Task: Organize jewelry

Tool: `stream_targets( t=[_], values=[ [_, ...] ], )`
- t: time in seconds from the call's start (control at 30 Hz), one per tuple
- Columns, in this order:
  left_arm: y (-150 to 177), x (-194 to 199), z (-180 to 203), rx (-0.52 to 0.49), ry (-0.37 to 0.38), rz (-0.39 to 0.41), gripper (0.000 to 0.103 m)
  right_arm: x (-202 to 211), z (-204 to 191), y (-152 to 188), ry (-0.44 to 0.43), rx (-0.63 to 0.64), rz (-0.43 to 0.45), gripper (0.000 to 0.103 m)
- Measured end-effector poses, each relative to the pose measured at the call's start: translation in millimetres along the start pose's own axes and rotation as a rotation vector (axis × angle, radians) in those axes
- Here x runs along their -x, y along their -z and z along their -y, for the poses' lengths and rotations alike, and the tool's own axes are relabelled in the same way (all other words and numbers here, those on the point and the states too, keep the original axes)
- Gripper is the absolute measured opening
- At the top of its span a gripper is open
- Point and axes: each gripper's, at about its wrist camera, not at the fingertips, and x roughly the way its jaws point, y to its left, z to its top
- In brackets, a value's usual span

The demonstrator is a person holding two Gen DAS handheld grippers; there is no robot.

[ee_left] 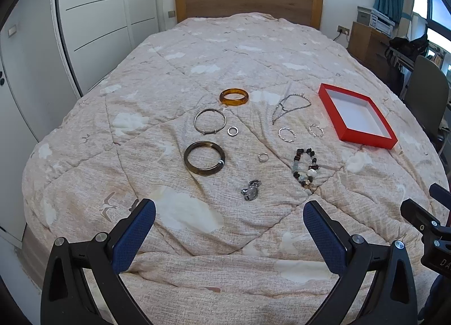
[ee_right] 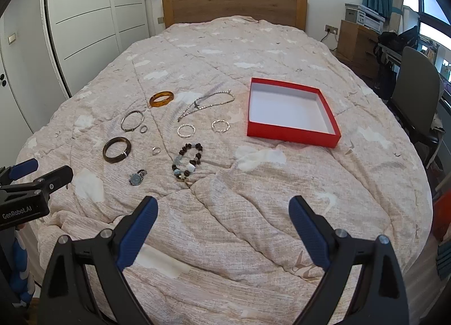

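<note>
The bed (ee_right: 253,212) carries all items on its quilt; a broad bare strip lies between the jewelry and the near edge. The red box (ee_right: 293,136) sits right of the jewelry, apart from it. Left of it lie the dark bangle (ee_left: 204,158), amber bangle (ee_left: 234,96), silver bangle (ee_left: 210,122), bead bracelet (ee_left: 305,168), chain (ee_left: 290,105), two hoops (ee_left: 286,134) and a watch (ee_left: 251,191).

Left hand-held gripper (ee_left: 229,212): released, above the near quilt. Right hand-held gripper (ee_right: 222,208): released, likewise. Only the right view shows the box's whole interior.
</note>
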Motion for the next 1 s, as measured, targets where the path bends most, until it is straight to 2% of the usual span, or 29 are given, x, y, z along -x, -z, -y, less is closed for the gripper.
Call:
stream_targets(
  t=[0.47, 0.6, 1.0],
  values=[
    [4, -19, 19, -0.076, 0.018, -0.042, 0.103, -13, 12, 4, 0.011, -0.036, -0.027, 0.095],
    [6, -22, 20, -0.086, 0.02, -0.063, 0.103, -14, 14, 6, -0.003, -0.049, -0.03, 0.095],
    [6, -16, 22, -0.104, -0.02, -0.054, 0.103, -15, 19, 9, -0.057, -0.069, -0.016, 0.095]
  ],
)
